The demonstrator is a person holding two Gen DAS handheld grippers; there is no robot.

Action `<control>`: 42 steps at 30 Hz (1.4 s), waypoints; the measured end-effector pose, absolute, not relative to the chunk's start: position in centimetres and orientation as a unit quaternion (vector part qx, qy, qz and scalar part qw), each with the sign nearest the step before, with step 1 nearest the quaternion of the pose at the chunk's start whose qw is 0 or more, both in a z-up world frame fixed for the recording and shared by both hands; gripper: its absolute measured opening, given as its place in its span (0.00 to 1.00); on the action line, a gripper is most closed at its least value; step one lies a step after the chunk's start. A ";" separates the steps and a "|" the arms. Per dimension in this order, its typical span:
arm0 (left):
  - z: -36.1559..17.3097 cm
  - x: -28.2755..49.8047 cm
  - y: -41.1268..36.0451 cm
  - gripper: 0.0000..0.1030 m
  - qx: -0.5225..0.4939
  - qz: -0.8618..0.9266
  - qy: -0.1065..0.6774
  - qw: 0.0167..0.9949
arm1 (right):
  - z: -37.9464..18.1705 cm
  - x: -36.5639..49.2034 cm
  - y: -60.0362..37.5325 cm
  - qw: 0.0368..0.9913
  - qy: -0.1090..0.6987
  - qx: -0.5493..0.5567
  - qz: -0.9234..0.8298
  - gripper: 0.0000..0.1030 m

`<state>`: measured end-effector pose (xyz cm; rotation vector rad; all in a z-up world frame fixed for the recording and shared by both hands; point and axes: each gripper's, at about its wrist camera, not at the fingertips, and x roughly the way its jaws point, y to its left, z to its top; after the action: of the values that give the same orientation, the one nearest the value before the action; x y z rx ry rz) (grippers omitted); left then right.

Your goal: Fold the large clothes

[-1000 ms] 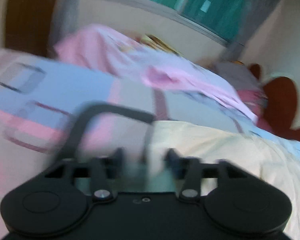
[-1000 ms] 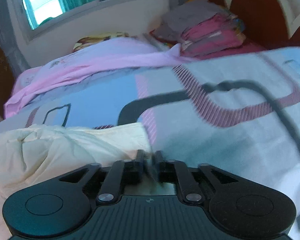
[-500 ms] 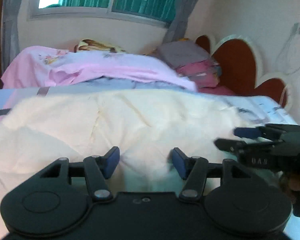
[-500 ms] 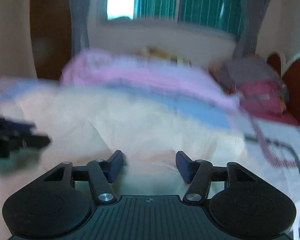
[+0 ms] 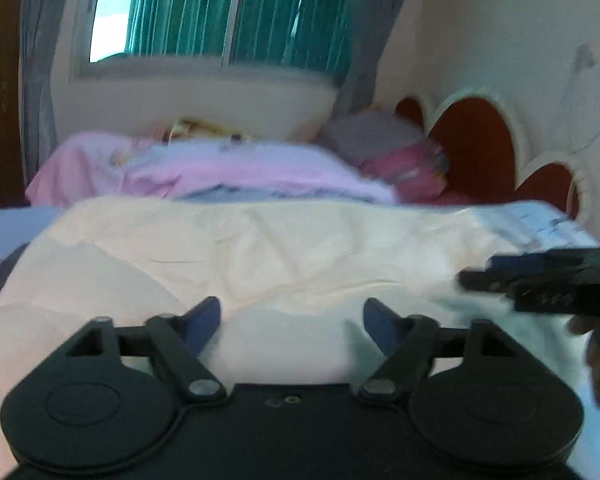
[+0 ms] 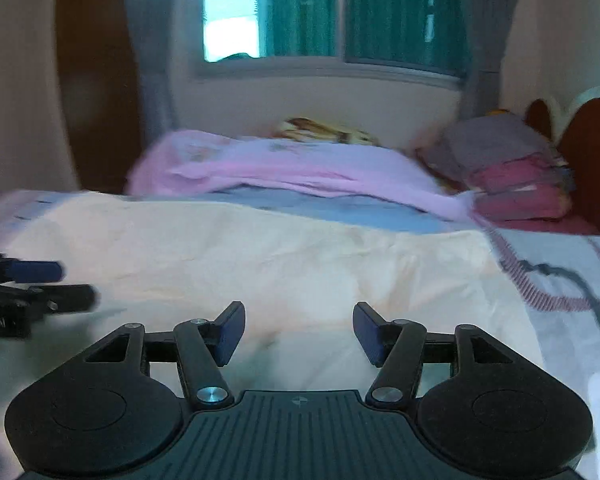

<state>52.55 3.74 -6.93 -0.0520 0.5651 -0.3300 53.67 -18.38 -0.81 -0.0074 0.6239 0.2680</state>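
A large pale cream garment (image 5: pixel 260 248) lies spread on the bed, filling the middle of both views; it also shows in the right wrist view (image 6: pixel 260 256). My left gripper (image 5: pixel 292 320) is open and empty just above its near part. My right gripper (image 6: pixel 298 330) is open and empty over the garment's right part. Each gripper shows in the other's view: the right one (image 5: pixel 500 272) at the right edge, the left one (image 6: pixel 52 284) at the left edge.
A pink and lilac blanket (image 6: pixel 300 168) lies heaped behind the garment. A stack of folded grey and pink clothes (image 6: pixel 508 176) sits by the brown headboard (image 5: pixel 476 148). The patterned bedsheet (image 6: pixel 572 280) shows at the right. A window with green curtains (image 6: pixel 340 12) is behind.
Both grippers were shut a second ago and have opened. They let go of the cream garment, which now lies spread flat. Both views have swung to face the window.
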 end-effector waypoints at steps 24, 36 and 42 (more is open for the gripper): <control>-7.5 42.7 18.2 0.93 -0.151 0.029 0.276 0.949 | -2.5 44.0 -34.6 0.906 0.318 0.280 -0.004 0.97; -14.8 43.1 21.5 0.70 -0.491 -0.013 0.290 0.821 | -7.9 43.7 -36.2 0.802 0.328 0.498 0.011 0.81; -15.6 45.8 20.7 0.45 -0.462 0.001 0.303 0.833 | -8.3 45.7 -36.0 0.815 0.329 0.477 -0.017 0.64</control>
<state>45.80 20.75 -15.63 -0.9794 0.6430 0.0023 45.73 -36.00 -8.28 1.0176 0.7020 -0.0371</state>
